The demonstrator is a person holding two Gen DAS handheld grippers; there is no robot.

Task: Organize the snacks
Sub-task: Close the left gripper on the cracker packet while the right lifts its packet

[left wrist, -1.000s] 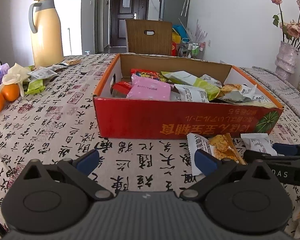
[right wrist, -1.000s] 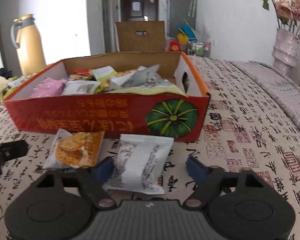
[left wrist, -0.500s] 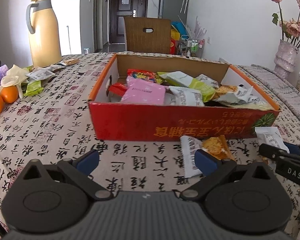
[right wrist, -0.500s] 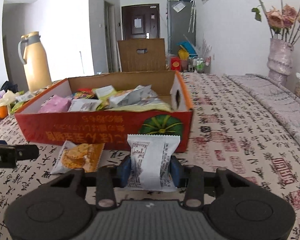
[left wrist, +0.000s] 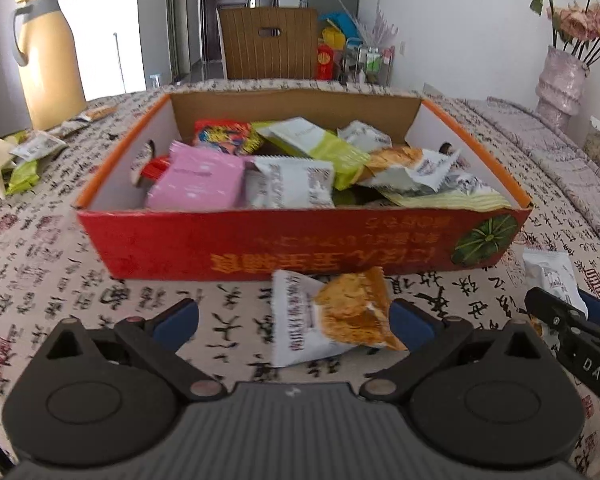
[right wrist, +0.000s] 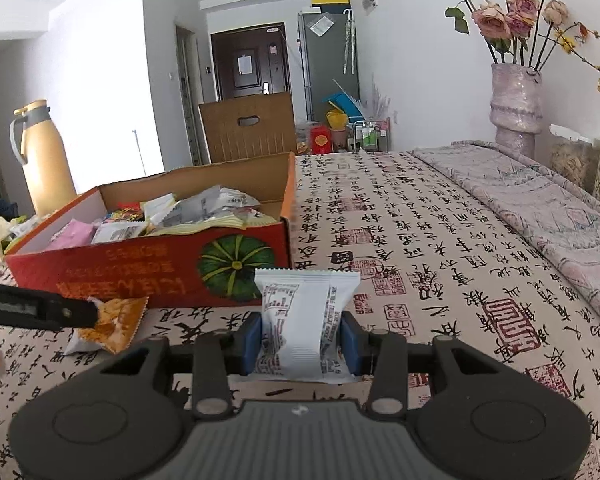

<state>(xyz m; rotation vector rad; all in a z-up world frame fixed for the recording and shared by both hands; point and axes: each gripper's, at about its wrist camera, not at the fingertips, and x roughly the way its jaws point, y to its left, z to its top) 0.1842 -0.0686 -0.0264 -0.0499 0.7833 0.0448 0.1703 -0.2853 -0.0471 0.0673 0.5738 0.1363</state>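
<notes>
One red box (left wrist: 300, 240) full of snack packs is seen on the table. Two packs are seen outside it: one orange pack (left wrist: 340, 320) and one white pack (right wrist: 306, 324).

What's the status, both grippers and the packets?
Right gripper shut on white packet, lifted. Left gripper open around orange packet on the table. Box ahead, nothing blocking.

Both wrist cameras are looking forward along their fingers, low over the table. The left one is facing the red box (left wrist: 300, 240) squarely and close; the right one is sitting further right, seemingly slightly higher, sharing that box (right wrist: 148, 268) and the orange packet (right wrist: 112, 320).
</notes>
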